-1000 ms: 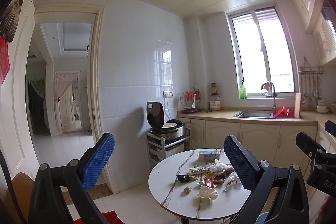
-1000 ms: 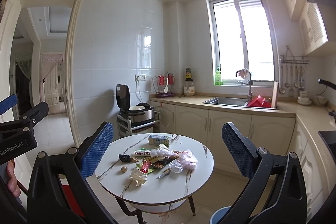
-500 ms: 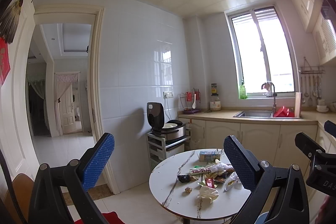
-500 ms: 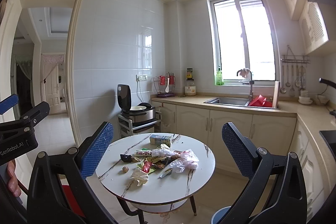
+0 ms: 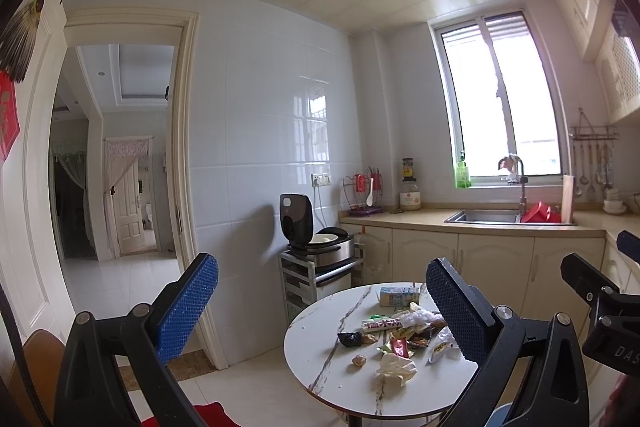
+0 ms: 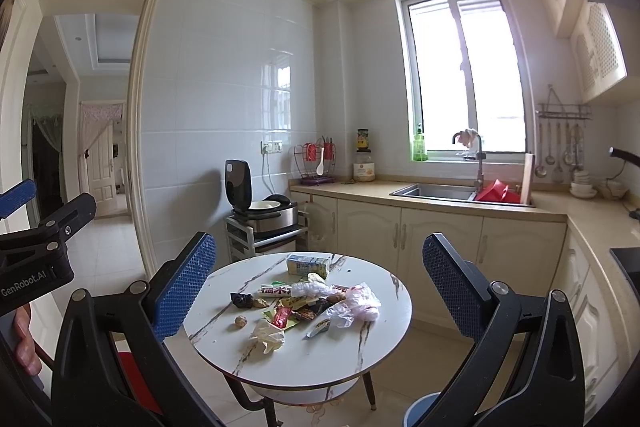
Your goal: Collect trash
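A round white marble-look table (image 6: 304,363) (image 5: 320,375) carries a heap of trash: a small milk carton (image 6: 307,264) (image 5: 399,295), snack wrappers (image 6: 296,303) (image 5: 400,339), a crumpled tissue (image 6: 267,335) (image 5: 394,369) and a pinkish plastic bag (image 6: 360,303). A blue bin (image 6: 420,411) stands on the floor to the table's right, partly hidden. My left gripper (image 5: 322,301) and my right gripper (image 6: 320,279) are both open and empty, held well back from the table.
A rice cooker (image 6: 260,205) on a small rack stands behind the table by the tiled wall. Kitchen cabinets with a sink (image 6: 436,191) run along the back and right. A doorway (image 6: 88,155) opens at left. A red chair seat (image 6: 132,367) is near the table's left.
Both views have drifted very slightly; the table sits a touch lower in the frames. Grippers stay open and nothing on the table has moved.
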### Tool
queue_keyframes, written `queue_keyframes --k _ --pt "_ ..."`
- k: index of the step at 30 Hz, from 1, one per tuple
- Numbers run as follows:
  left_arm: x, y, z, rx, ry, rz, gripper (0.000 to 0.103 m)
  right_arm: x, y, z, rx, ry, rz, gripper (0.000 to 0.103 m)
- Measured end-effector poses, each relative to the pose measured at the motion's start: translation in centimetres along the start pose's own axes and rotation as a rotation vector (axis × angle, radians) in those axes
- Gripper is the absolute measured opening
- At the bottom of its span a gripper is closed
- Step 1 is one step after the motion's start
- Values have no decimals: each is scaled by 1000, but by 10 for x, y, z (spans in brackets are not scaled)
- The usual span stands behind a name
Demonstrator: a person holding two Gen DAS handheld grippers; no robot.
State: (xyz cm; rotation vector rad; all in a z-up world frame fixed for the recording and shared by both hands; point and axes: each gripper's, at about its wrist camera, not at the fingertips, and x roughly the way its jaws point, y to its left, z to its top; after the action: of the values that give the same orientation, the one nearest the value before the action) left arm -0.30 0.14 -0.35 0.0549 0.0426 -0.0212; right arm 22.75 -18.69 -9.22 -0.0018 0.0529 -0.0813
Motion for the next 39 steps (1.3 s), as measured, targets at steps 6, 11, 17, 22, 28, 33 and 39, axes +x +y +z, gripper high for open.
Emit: queue_keyframes --k 6,11,17,22,28,33,39 --pt "0 0 1 -1 -1 1 102 0 0 1 0 0 0 103" --pt "0 0 1 -1 -3 0 102 1 2 0 -1 -3 5 103" --pt "2 0 1 -1 0 -1 102 2 3 -1 0 -3 5 103" --pt "4 -1 1 -3 5 -1 102 5 3 -2 5 0 9 103" --pt "16 -3 -1 5 25 -1 102 16 -2 -8 11 5 10 103" --pt "51 -6 -18 22 103 1 102 42 -22 -28 52 65 -16 103" --pt "123 -17 -56 20 301 -61 102 93 -55 -72 107 202 -58 103"
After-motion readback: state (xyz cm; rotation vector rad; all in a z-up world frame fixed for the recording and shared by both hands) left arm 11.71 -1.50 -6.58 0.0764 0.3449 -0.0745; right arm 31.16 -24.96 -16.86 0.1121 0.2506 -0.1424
